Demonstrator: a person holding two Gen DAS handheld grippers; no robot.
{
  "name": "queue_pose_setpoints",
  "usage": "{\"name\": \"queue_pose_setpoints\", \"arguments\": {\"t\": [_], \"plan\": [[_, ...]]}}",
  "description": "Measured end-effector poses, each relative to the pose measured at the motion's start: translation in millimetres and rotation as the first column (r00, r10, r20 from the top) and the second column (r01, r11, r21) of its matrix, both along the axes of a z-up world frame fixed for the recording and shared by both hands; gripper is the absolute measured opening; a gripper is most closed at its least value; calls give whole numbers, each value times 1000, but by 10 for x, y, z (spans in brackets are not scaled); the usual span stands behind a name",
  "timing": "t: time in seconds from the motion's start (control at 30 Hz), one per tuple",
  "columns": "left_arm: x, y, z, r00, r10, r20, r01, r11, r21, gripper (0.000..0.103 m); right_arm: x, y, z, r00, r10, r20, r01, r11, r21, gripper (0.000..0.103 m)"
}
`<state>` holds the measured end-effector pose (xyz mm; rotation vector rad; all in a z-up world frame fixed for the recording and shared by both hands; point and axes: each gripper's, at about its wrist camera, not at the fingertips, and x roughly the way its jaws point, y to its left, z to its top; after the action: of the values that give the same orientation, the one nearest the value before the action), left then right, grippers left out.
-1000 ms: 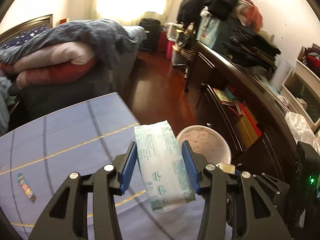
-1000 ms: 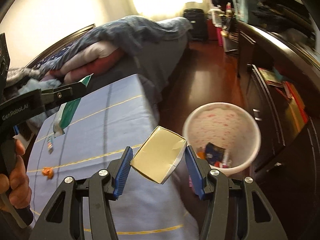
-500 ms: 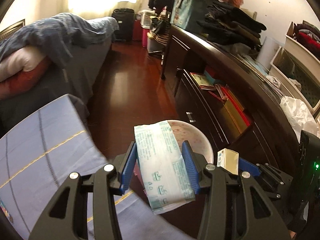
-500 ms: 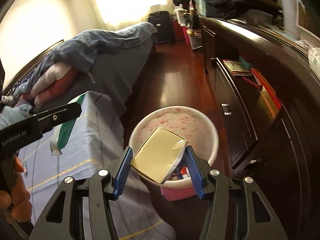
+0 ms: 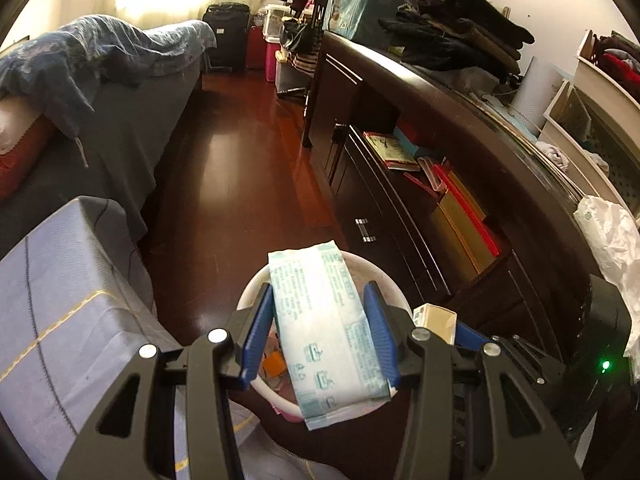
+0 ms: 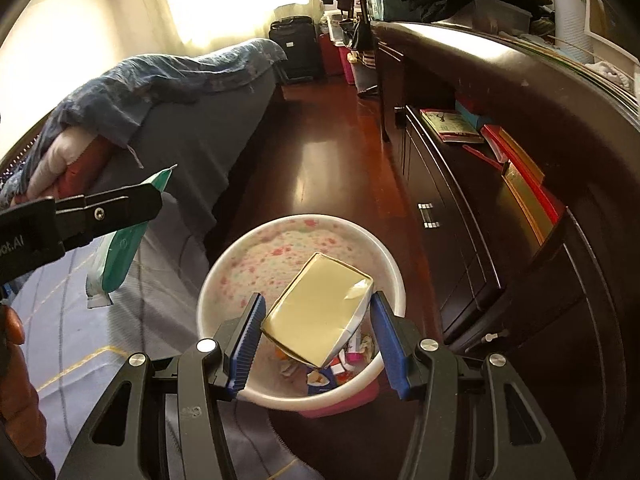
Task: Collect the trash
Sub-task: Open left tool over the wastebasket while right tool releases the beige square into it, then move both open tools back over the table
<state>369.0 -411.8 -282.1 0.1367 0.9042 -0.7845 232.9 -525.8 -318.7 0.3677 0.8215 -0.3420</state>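
Floorboards [image 5: 240, 184], dark red and glossy, run in a narrow aisle between the bed [image 5: 120, 120] at left and a long dark dresser [image 5: 400, 208] at right. Near left, the blue-covered bench [image 5: 60, 288] ends at a draped corner beside the bin [image 6: 224, 276] (litter inside). The left tool [image 5: 320, 320] pinches a wipes packet [image 5: 324, 320]; the right tool [image 6: 316, 328] pinches a small carton [image 6: 316, 312], both above the bin.

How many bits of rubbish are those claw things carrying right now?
2: a white wipes packet in the left gripper, a small carton in the right gripper, both above the bin.
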Motion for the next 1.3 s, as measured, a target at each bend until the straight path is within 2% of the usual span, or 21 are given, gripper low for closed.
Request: {"name": "queue_pose_setpoints", "arguments": {"t": [0.27,0.37,0.43,0.47,0.6,0.77,0.93,1.1,1.23,1.3], "plan": [[202,-147,-216,998,-6,-64,6,1000,-4,48,178,-69,-213,999,-27,-37,25,999,-45,55],[269,-185,-300,995,-4,-95,3,1000,-11,58,227,-98,-285,998,-38,-46,36,998,-51,57],[304,-201,-346,994,-1,-105,-1,1000,-15,64,242,-113,-329,998,-45,-53,42,998,-49,64],[320,-203,-359,995,3,-104,-5,1000,-14,65,237,-130,-353,997,-56,-56,53,997,-50,67],[340,-138,-358,994,21,-111,-24,999,-28,67,195,-138,-373,995,-67,-67,65,997,-38,67],[281,95,-214,995,56,-81,-60,997,-46,70,145,-31,-295,995,-60,-74,57,997,-46,70],[163,486,22,991,133,-2,-133,991,-32,77,67,237,-76,999,-5,-50,3,999,-39,74],[63,1128,199,960,276,44,-276,961,-11,82,8,721,222,995,103,-1,-103,993,-55,80],[-16,1681,282,912,401,82,-403,915,2,87,28,1181,385,974,224,23,-223,974,-43,81],[-68,2015,308,870,479,120,-484,875,20,91,52,1483,444,954,298,27,-297,954,-48,81]]}}
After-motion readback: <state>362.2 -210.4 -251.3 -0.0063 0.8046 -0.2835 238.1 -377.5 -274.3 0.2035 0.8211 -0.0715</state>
